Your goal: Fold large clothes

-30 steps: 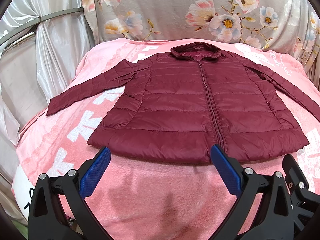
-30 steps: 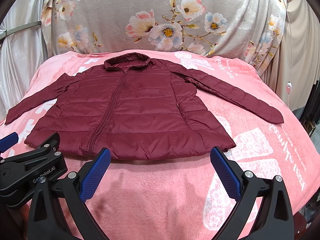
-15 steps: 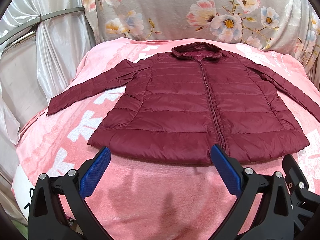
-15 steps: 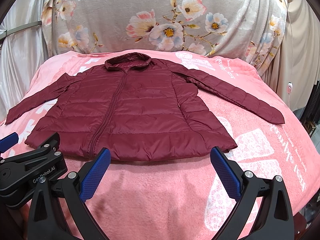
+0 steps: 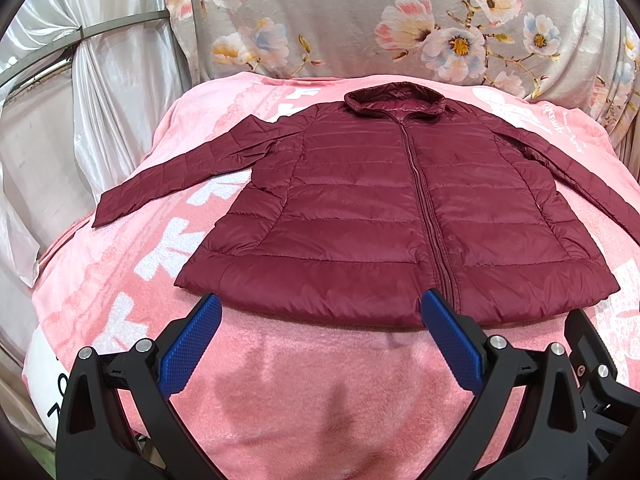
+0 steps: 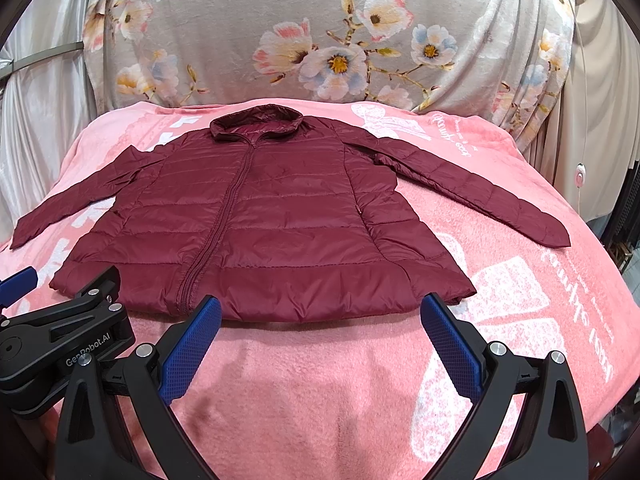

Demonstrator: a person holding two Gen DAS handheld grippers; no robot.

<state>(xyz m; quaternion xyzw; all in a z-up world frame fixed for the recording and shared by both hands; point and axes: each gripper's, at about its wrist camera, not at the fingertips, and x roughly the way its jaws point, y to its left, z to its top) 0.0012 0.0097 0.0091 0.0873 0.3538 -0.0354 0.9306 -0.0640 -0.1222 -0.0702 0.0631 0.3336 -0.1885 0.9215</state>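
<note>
A dark red quilted jacket [image 5: 372, 216] lies flat and zipped on the pink blanket, collar far, hem near, both sleeves spread out to the sides. It also shows in the right wrist view [image 6: 256, 224]. My left gripper [image 5: 320, 312] is open and empty, just short of the hem, left of the zipper. My right gripper [image 6: 320, 312] is open and empty, just short of the hem's right half. The left gripper's black body [image 6: 64, 344] shows at the lower left of the right wrist view.
The pink blanket [image 5: 304, 384] with white print covers a raised surface. A floral cloth [image 6: 320, 40] hangs behind it. Silvery curtains [image 5: 80, 120] hang at the left. A cord with a switch [image 6: 580, 176] hangs at the right.
Both views have shifted very slightly; the jacket sits a touch lower in the frames. The jacket has not moved and both grippers stay open.
</note>
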